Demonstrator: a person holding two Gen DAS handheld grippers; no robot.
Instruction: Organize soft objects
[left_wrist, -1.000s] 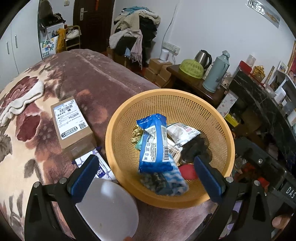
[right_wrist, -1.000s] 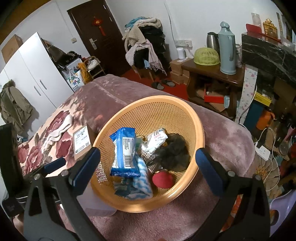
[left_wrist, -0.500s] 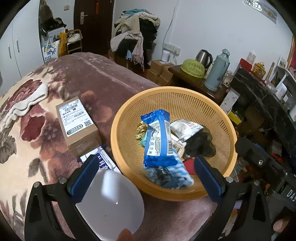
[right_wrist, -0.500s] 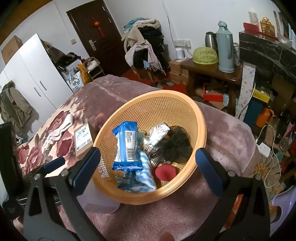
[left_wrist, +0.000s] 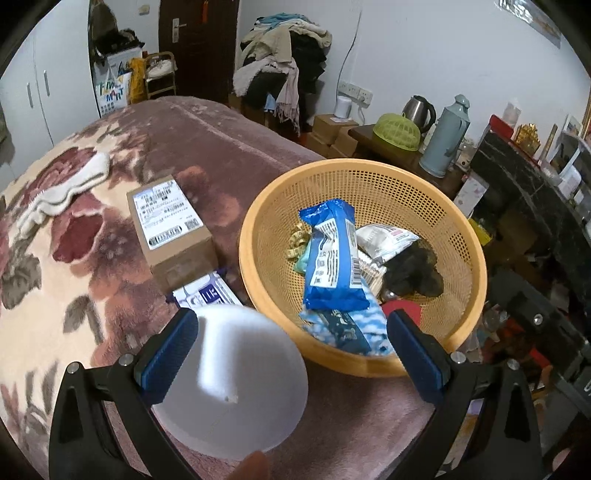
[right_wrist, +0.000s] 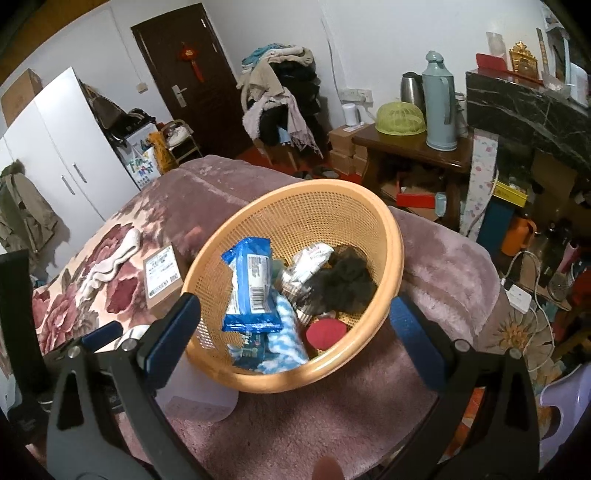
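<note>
Round orange perforated plastic basket (left_wrist: 458, 236) sits on mauve plush blanket (left_wrist: 229, 147), near bed corner. Inside: blue foil snack packet (left_wrist: 332, 254), long axis running from near rim toward far rim, barcode end nearest; dark fuzzy cloth (right_wrist: 343, 280) to its right; red round item (right_wrist: 325, 332) near front rim. Left gripper (left_wrist: 291, 347) fingers wide apart, empty, just before basket. Right gripper (right_wrist: 295, 332) fingers wide apart, empty, straddling basket's near rim in view.

Perforated plastic basket (left_wrist: 369, 177), plush blanket (left_wrist: 110, 295)
</note>
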